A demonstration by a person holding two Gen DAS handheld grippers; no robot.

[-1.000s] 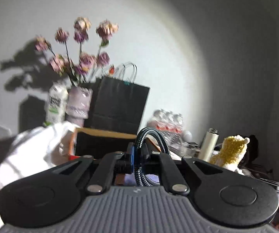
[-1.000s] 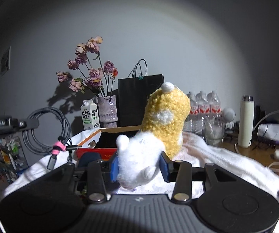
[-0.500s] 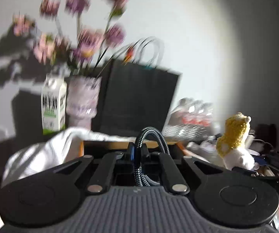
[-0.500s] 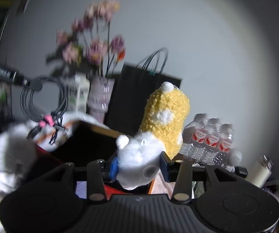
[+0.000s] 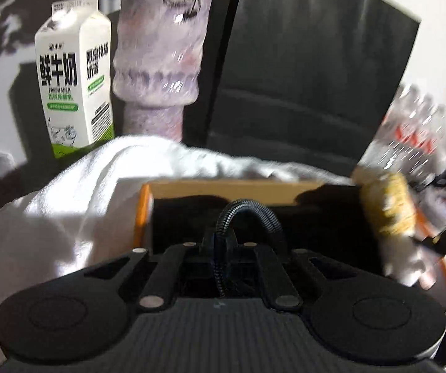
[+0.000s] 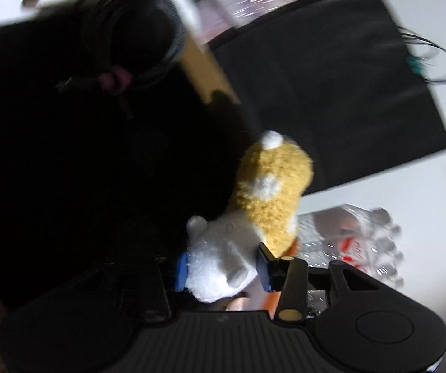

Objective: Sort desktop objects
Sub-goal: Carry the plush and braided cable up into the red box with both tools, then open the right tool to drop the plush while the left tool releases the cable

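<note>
Gripping a braided cable (image 5: 247, 217), left gripper (image 5: 221, 248) hangs over the box (image 5: 223, 188); right gripper (image 6: 223, 269) clamps plush toy (image 6: 266, 186), apparently above it too.

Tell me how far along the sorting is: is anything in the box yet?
Nothing visibly released yet. The left gripper is shut on the braided cable, held over the box. The right gripper is shut on the plush toy above the box's dark interior. Left: release both. The box's contents are too dark to judge.
</note>
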